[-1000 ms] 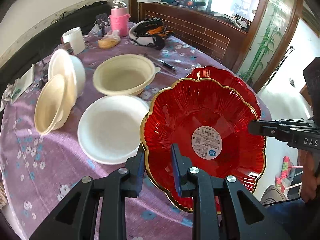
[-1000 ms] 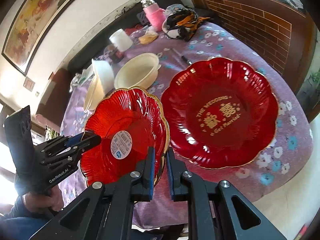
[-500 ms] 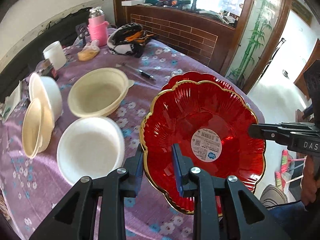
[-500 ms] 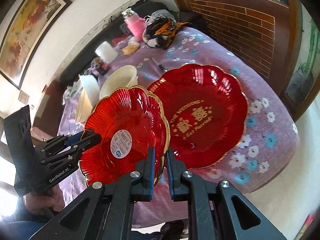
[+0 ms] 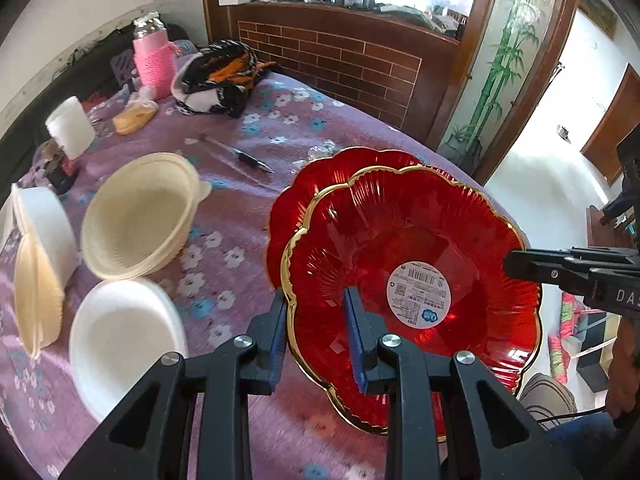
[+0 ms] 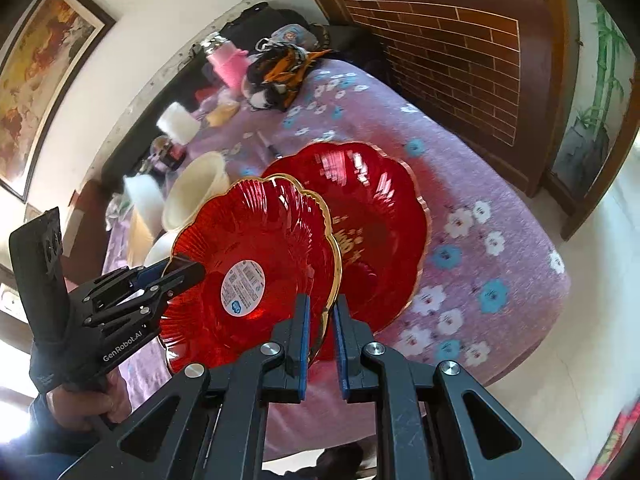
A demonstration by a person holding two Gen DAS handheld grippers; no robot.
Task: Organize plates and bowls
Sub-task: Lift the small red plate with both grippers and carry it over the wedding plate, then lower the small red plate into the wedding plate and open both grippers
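Together, the left gripper point(image 5: 316, 322) and right gripper point(image 6: 320, 332) clamp opposite rims of one gold-edged red plate point(image 5: 412, 296), held tilted in the air at the near edge of a table point(image 5: 256, 240) draped in purple floral cloth. Its white round sticker point(image 5: 418, 294) carries a barcode; the smaller print is too fine to read. Just behind and partly hidden by it, a second red plate point(image 6: 380, 220) lies on the cloth, its gold lettering mostly covered. "GenRobot.AI" is printed on the left gripper's body and "DAS" on the right one's. To the left sit pale dishes: a cream bowl point(image 5: 140, 216), a white foam plate point(image 5: 120, 340), and what appear to be two more bowls point(image 5: 38, 264) tipped on edge, blurred. Farther off lie a pen point(image 5: 240, 156), a white cup point(image 5: 70, 126), a pink-sleeved bottle point(image 5: 154, 60) and a black-and-orange bundle point(image 5: 224, 76).
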